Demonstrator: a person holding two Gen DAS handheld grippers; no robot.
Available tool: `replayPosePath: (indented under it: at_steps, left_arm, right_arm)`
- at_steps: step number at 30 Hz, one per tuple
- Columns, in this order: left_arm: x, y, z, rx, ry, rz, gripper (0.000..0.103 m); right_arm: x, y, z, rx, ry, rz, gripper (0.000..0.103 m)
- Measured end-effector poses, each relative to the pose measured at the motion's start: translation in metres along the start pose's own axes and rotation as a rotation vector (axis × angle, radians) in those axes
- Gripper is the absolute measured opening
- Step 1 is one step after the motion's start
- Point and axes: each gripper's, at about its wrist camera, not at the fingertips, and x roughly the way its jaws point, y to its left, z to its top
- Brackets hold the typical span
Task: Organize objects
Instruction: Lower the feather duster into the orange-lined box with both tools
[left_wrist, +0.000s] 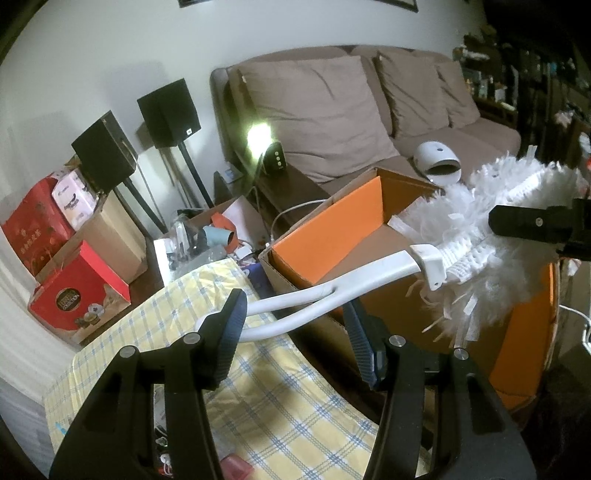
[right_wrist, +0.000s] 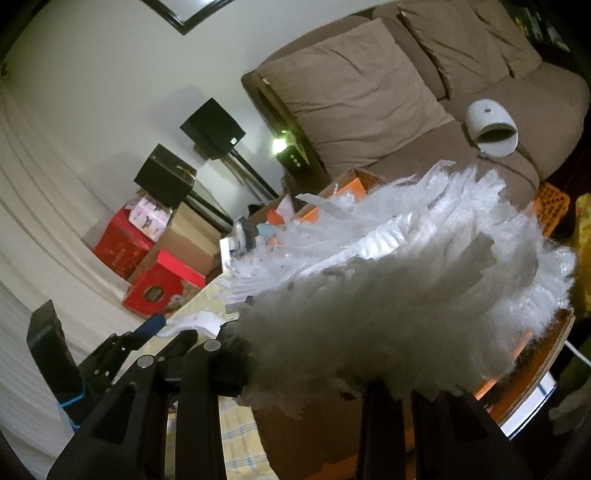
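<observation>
Left gripper (left_wrist: 295, 332), jaws spread either side of the duster (left_wrist: 480, 229) handle over the orange box (left_wrist: 332, 229); right gripper (right_wrist: 295, 354) buried in duster fluff, its state cannot be told

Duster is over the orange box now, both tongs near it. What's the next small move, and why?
Probably lower the duster into the orange box. Its fluffy head already hangs over the open box, with the right tongs at the head, while the white handle passes between the open left tongs, which aren't gripping it. Whether the right tongs are actually clamping the head is hidden by the fluff.
</observation>
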Motion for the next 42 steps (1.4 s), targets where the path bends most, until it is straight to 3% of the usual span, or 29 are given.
replayPosePath:
  at_steps: [26, 42]
  left_arm:
    - [0.0, -0.006, 0.001, 0.011, 0.008, 0.01, 0.051]
    - [-0.003, -0.01, 0.002, 0.029, 0.005, 0.021, 0.051]
  right_arm:
    - [0.002, -0.009, 0.001, 0.0, 0.018, -0.021, 0.037]
    - [0.002, -0.011, 0.003, 0.009, 0.028, -0.038, 0.048]
